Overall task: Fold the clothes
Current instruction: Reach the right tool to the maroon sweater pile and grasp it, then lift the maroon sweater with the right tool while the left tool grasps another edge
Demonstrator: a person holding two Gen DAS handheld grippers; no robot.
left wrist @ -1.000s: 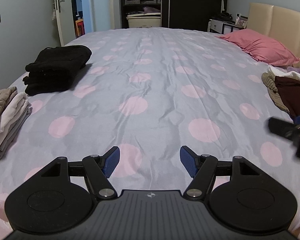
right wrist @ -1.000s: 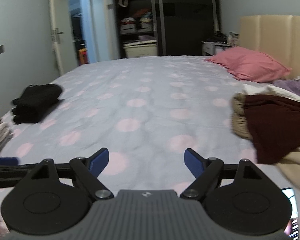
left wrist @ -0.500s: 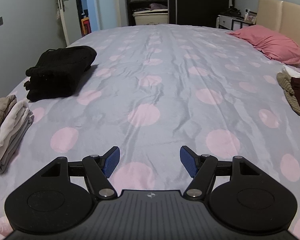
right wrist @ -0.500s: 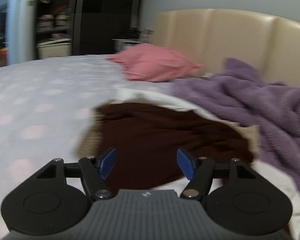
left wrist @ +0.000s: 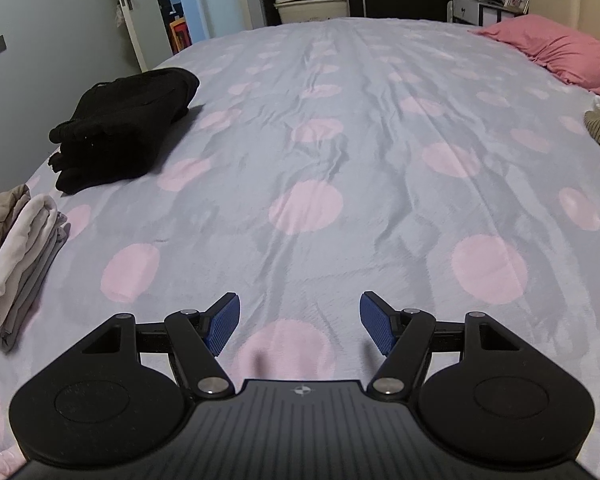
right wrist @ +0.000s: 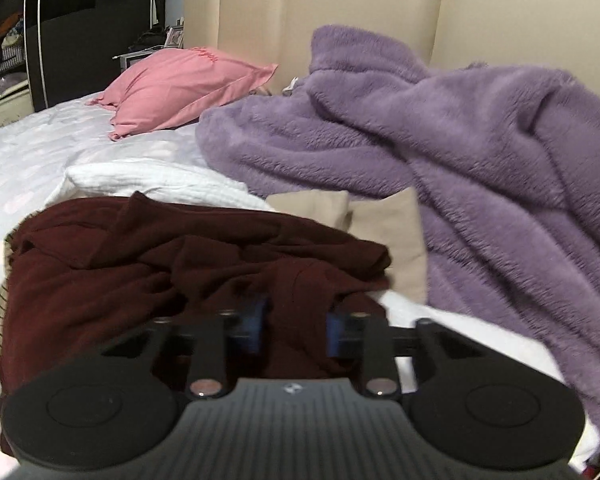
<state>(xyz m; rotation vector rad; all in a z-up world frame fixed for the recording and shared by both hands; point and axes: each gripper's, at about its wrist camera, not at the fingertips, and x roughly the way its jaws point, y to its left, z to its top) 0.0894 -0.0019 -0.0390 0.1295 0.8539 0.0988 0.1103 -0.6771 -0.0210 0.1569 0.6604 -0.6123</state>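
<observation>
Right gripper (right wrist: 292, 326) sits in the maroon top (right wrist: 140, 264), a fold between its half-closed fingers; whether it pinches, I cannot tell. Left gripper (left wrist: 300, 326), spread, faces bare bed (left wrist: 340, 152); top lies toward 3 o'clock.

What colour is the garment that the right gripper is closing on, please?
Dark maroon garment, between the right gripper fingers; the right wrist view shows it best.

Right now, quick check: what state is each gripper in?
Left gripper: open, holding nothing, above the bedspread.
Right gripper: closed on a fold of the maroon garment.
</observation>
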